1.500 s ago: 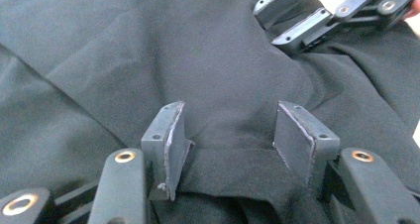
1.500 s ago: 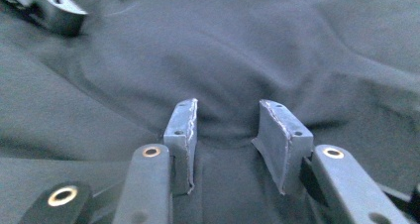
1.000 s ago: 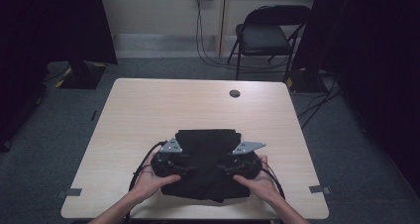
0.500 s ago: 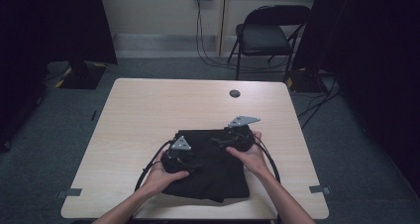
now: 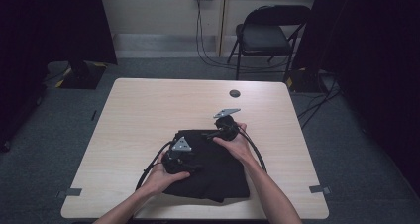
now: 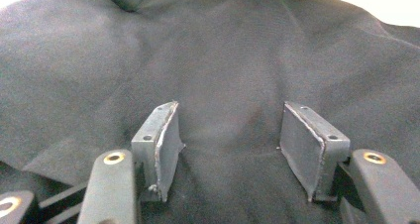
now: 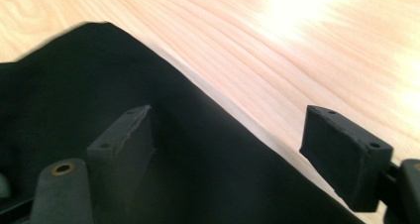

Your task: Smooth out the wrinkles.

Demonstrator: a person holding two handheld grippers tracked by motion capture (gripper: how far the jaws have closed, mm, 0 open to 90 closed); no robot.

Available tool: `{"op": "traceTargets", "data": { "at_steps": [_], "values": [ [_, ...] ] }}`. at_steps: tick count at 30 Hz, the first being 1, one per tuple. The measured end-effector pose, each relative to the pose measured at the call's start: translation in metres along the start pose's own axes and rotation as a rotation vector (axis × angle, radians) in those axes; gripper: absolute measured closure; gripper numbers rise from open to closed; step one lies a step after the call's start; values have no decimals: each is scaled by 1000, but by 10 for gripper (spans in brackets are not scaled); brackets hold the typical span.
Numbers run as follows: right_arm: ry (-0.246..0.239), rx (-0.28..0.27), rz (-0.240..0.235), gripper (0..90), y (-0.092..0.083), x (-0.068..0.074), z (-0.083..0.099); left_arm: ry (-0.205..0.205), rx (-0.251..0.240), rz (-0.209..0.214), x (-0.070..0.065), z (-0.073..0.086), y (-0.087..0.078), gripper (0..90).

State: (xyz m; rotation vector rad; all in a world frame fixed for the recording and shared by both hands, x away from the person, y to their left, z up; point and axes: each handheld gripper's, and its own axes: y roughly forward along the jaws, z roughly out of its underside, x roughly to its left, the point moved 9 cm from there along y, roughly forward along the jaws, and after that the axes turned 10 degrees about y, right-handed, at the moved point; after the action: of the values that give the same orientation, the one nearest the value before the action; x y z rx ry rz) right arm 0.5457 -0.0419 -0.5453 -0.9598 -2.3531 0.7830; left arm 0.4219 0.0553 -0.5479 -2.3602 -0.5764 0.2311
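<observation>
A black cloth [image 5: 218,177] lies folded on the light wooden table [image 5: 148,110], near the person's edge. My left gripper [image 5: 187,160] rests low over the cloth's left part. In the left gripper view its pads [image 6: 166,142] stand apart on the flat cloth [image 6: 223,60], pinching nothing; they have just widened a little. My right gripper [image 5: 218,131] is at the cloth's far edge. Its jaws have just been opening: one pad [image 7: 124,142] is over the cloth [image 7: 59,85], the other pad [image 7: 346,154] over bare wood [image 7: 277,50], and the edge runs loose between them.
A small black round disc [image 5: 234,93] sits on the table farther back. A black folding chair [image 5: 270,35] stands beyond the table with cables on the floor beside it. Cables trail from both grippers along the cloth's sides. Tape marks [image 5: 69,192] sit at the near corners.
The right hand has carried its gripper from the cloth's near right side away from the person to the far edge. The left gripper has stayed over the cloth's left part.
</observation>
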Motion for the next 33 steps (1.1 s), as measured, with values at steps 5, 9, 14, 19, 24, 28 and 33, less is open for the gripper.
{"op": "traceTargets", "data": {
  "at_steps": [5, 9, 14, 19, 24, 28, 33],
  "values": [
    [19, 20, 1, 179, 2, -6, 3, -6, -3, 0, 0, 0, 0, 405],
    [11, 38, -10, 175, 3, -6, 7, -3, -1, -1, 0, 1, 0, 406],
    [-8, 50, -43, 173, 9, -4, 11, -7, -2, 0, 1, 1, 0, 410],
    [-46, 72, -97, 180, 6, 6, 17, -8, 1, -9, 1, 1, 0, 425],
    [-101, 109, -95, 319, 1, 14, 22, -6, 0, -12, 2, 1, 0, 437],
    [-105, 116, -137, 565, -5, 20, 25, 0, -2, -19, 6, 2, 0, 523],
    [-74, 104, -164, 702, -7, 22, 27, 7, 1, -27, 5, 2, 0, 524]
  ]
}}
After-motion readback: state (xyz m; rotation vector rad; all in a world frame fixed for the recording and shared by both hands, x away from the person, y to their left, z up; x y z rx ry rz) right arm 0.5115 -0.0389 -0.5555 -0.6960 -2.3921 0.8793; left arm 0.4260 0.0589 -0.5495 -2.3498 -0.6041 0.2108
